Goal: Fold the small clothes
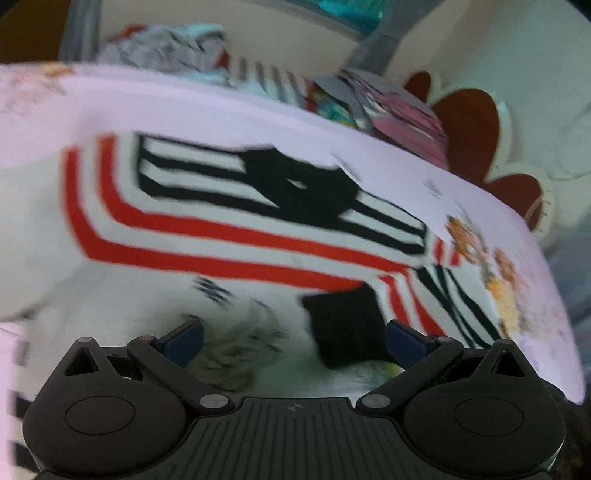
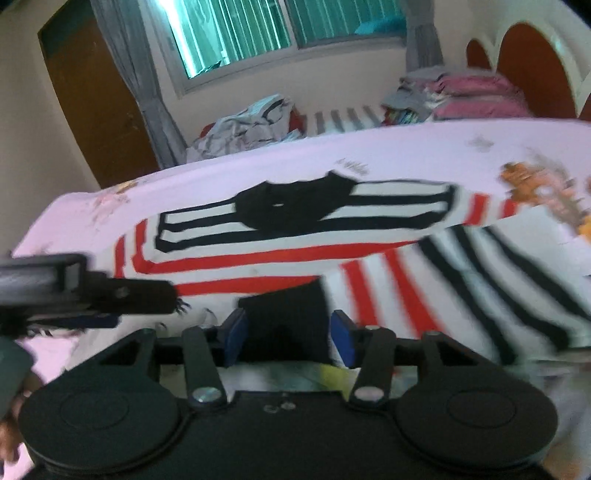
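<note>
A small white shirt (image 1: 229,236) with red and black stripes and a black collar (image 1: 306,184) lies on a pink bedsheet (image 1: 221,107). It also shows in the right wrist view (image 2: 280,240). My left gripper (image 1: 293,341) is open just above the shirt's near part, beside a black cuff (image 1: 343,328). My right gripper (image 2: 288,334) is open with the black cuff (image 2: 284,317) between its blue pads, not clamped. The left gripper (image 2: 122,291) shows at the left in the right wrist view. Both views are blurred.
A heap of unfolded clothes (image 2: 243,125) lies at the far edge of the bed. A stack of folded pink and grey clothes (image 2: 465,92) sits by the red and white headboard (image 2: 528,59). A window (image 2: 258,33) and a brown door (image 2: 96,96) are behind.
</note>
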A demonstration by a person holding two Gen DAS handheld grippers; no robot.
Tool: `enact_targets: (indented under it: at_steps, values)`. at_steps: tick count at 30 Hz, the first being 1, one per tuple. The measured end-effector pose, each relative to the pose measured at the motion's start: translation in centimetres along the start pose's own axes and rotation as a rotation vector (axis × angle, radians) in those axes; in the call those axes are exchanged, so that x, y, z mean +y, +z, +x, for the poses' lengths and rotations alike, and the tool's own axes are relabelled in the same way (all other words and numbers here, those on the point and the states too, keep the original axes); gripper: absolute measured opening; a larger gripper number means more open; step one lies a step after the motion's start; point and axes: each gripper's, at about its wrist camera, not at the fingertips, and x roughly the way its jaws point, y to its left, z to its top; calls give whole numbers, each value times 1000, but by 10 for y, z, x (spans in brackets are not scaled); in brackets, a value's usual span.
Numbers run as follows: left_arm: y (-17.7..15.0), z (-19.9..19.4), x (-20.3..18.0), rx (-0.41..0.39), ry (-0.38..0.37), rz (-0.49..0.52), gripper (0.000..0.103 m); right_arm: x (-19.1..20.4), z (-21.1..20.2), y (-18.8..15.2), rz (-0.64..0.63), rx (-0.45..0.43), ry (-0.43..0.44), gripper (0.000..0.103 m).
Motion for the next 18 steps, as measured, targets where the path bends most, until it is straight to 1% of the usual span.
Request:
enact_targets:
  at_steps: [1, 3, 5, 6, 7, 10, 11, 13, 14, 15, 16, 18]
  values:
    - [0, 7, -4, 10, -24, 1, 103, -4, -15, -7, -15, -11, -46, 56]
    - [-5, 18, -16, 22, -59, -1, 102, -15, -22, -17, -6, -11, -111, 58]
    - [-7, 29, -23, 40, -89, 2, 80, -35, -33, -25, 29, -7, -170, 58]
    - [-8, 37, -26, 68, -103, 0, 61, -46, -38, -29, 49, -4, -202, 58]
    - [-9, 42, -28, 88, -116, -11, 54, -54, -39, -33, 70, -3, -226, 58]
    - [-14, 50, -36, 76, -95, 0, 54, -76, -42, -40, 129, 2, -277, 58]
    - [-14, 51, -37, 68, -94, 0, 52, -83, -41, -42, 149, 3, -290, 58]
    - [-13, 54, -39, 63, -110, -1, 9, -91, -36, -45, 178, 6, -317, 59]
    - [-13, 55, -37, 64, -135, -12, 10, -93, -33, -45, 188, 7, -321, 60]
    - [-13, 55, -37, 55, -136, -15, 10, -95, -29, -44, 200, 9, -320, 60]
    - [-14, 55, -38, 41, -137, -8, 10, -97, -26, -42, 212, 10, -318, 60]
    - [-12, 45, -35, 1, -163, -19, 9, -100, -22, -41, 225, 13, -316, 60]
